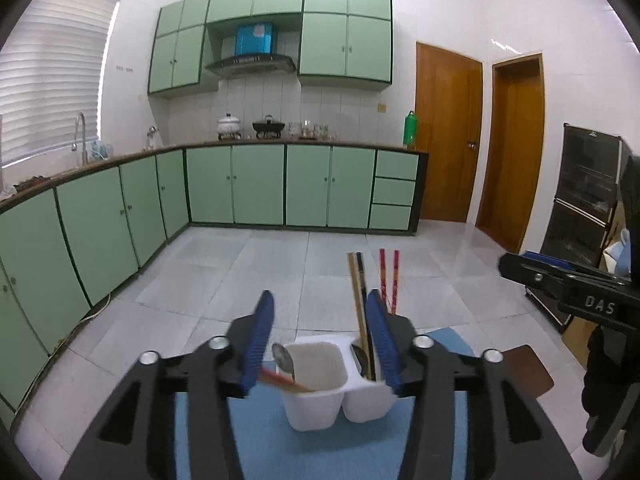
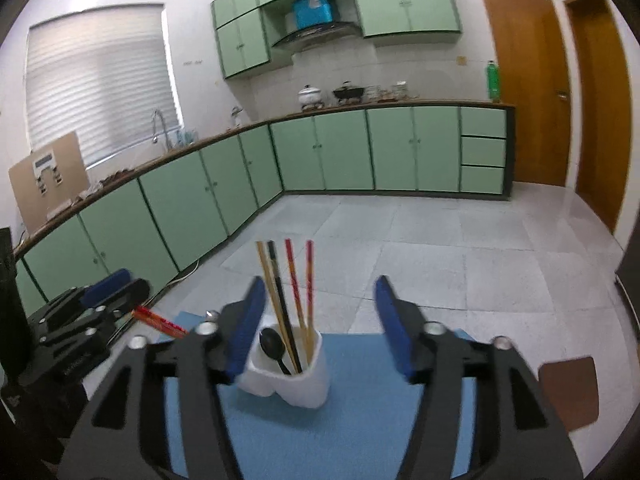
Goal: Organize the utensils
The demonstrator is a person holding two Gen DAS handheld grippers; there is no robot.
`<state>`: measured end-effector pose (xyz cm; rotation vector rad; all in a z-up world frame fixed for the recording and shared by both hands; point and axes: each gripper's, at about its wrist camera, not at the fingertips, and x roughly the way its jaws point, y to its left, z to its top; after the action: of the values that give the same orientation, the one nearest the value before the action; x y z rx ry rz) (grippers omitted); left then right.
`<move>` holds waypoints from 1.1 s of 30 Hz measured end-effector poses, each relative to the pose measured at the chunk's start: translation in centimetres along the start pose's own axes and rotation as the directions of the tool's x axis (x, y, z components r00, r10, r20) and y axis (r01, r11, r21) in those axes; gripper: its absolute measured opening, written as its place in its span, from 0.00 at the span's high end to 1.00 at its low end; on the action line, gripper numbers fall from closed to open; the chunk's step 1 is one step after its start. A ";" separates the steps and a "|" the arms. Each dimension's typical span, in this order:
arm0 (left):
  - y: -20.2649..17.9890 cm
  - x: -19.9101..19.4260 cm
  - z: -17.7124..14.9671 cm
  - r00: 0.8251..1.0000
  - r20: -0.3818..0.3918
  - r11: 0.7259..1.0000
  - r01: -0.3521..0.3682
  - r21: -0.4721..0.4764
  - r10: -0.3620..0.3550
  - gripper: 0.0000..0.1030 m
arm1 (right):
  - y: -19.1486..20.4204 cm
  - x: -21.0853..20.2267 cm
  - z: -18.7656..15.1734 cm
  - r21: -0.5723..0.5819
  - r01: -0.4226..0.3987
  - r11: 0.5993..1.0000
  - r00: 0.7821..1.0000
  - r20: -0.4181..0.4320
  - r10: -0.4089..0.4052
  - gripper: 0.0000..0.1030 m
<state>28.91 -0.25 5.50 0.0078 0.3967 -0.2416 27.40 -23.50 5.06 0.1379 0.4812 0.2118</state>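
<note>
A white two-compartment holder (image 1: 332, 392) (image 2: 296, 384) stands on a blue mat (image 1: 260, 440) (image 2: 360, 400). Its right cup holds a tan and a black chopstick (image 1: 359, 292) (image 2: 272, 280), a red pair (image 1: 390, 276) (image 2: 300, 276) and a black spoon (image 2: 272, 344), all upright. The left cup holds a grey spoon (image 1: 283, 358) and a red chopstick (image 1: 282, 380) (image 2: 160, 322) that leans out over its near rim. My left gripper (image 1: 320, 300) (image 2: 136, 280) is open just above and before the holder, with its pads clear of the red chopstick. My right gripper (image 2: 320, 284) (image 1: 520, 262) is open and empty beside the holder.
A brown pad (image 1: 528, 368) (image 2: 568, 392) lies right of the mat. A black shelf rack (image 1: 580, 192) stands at the far right. Green kitchen cabinets (image 1: 240, 188) and grey floor tiles lie beyond the table edge.
</note>
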 end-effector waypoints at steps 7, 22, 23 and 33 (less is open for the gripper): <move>-1.0 -5.6 -4.4 1.000 -0.005 1.000 0.009 0.000 -0.009 0.34 | -0.8 -5.2 -5.6 0.038 0.003 0.999 1.000 -0.011 -0.003 0.16; -1.8 -12.4 -13.7 0.993 -0.113 0.999 -0.019 -0.050 0.013 0.19 | 2.8 -10.3 -16.4 -0.054 0.039 0.998 0.992 -0.120 -0.045 0.09; -1.8 -12.9 -14.0 0.993 -0.114 0.998 -0.023 -0.053 0.017 0.17 | 2.9 -10.5 -16.5 -0.054 0.033 0.998 0.992 -0.121 -0.040 0.09; -2.0 -16.0 -13.0 0.997 -0.059 0.998 -0.044 -0.046 0.041 0.12 | 5.4 -13.0 -15.0 -0.093 -0.001 0.996 0.998 -0.068 -0.006 0.07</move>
<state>9.21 2.19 -0.28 -0.0234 0.4595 -0.1901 8.16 -20.13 -1.40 0.0387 0.5384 0.2369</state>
